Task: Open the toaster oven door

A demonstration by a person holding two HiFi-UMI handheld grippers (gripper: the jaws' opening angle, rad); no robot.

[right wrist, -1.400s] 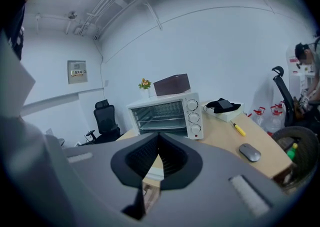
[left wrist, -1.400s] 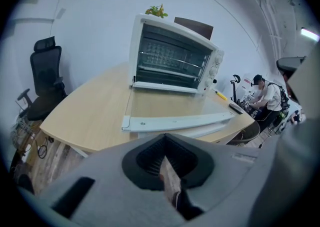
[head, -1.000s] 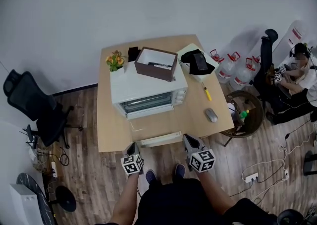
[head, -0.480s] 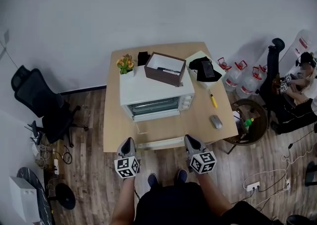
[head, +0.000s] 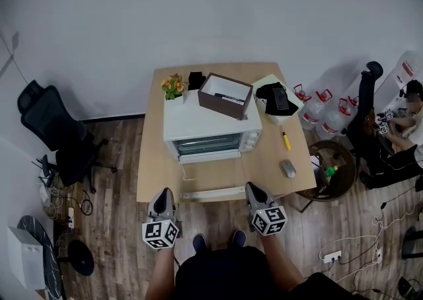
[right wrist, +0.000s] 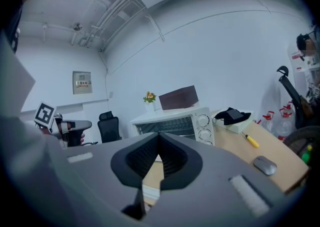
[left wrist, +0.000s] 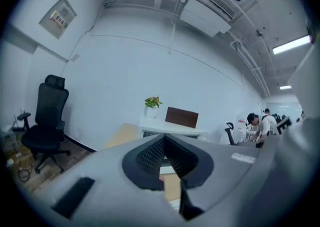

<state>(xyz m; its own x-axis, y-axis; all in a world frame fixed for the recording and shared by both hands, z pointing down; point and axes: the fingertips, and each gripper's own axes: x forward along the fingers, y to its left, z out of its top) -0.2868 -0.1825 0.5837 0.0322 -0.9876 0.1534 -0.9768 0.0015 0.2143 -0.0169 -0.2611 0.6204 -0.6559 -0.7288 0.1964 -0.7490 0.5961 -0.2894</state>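
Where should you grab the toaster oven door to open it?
Probably the long white bar across the door of the toaster oven. Come from the front, since the door faces the person; the bar runs sideways, so the jaws should close above and below it.

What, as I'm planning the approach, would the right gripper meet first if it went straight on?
Probably the toaster oven: the right gripper, jaws together, points across the table at its closed door; depth is unclear.
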